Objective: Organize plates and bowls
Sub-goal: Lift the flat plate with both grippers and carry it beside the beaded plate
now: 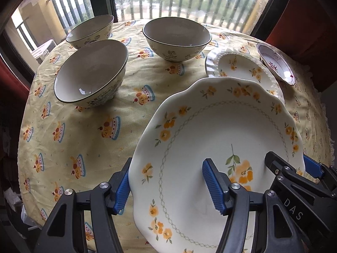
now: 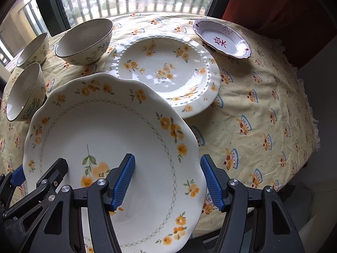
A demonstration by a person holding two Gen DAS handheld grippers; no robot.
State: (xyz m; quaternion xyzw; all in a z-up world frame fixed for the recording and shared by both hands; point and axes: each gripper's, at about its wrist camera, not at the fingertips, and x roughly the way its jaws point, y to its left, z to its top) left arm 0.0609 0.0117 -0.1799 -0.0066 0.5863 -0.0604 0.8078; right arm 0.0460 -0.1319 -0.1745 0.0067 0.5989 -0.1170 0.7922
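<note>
A large scalloped white plate with yellow flowers [image 1: 210, 126] [image 2: 105, 126] hangs tilted above the table, held from both sides. My left gripper [image 1: 168, 187] is shut on its left rim, one blue pad under the rim and one inside the well. On the opposite rim my right gripper [image 2: 168, 182] is shut the same way. Each gripper shows in the other's view: the right gripper [image 1: 294, 172] and the left gripper [image 2: 42, 179]. A bead-rimmed flowered plate [image 1: 242, 67] [image 2: 164, 69] lies on the cloth just behind the lifted plate.
Three cream bowls [image 1: 90, 71] [image 1: 177, 35] [image 1: 90, 29] stand at the left and back. A small purple-edged dish with a red character [image 2: 221, 40] sits at the back right. The yellow patterned tablecloth [image 2: 263, 116] covers the round table by a window, red curtains at the sides.
</note>
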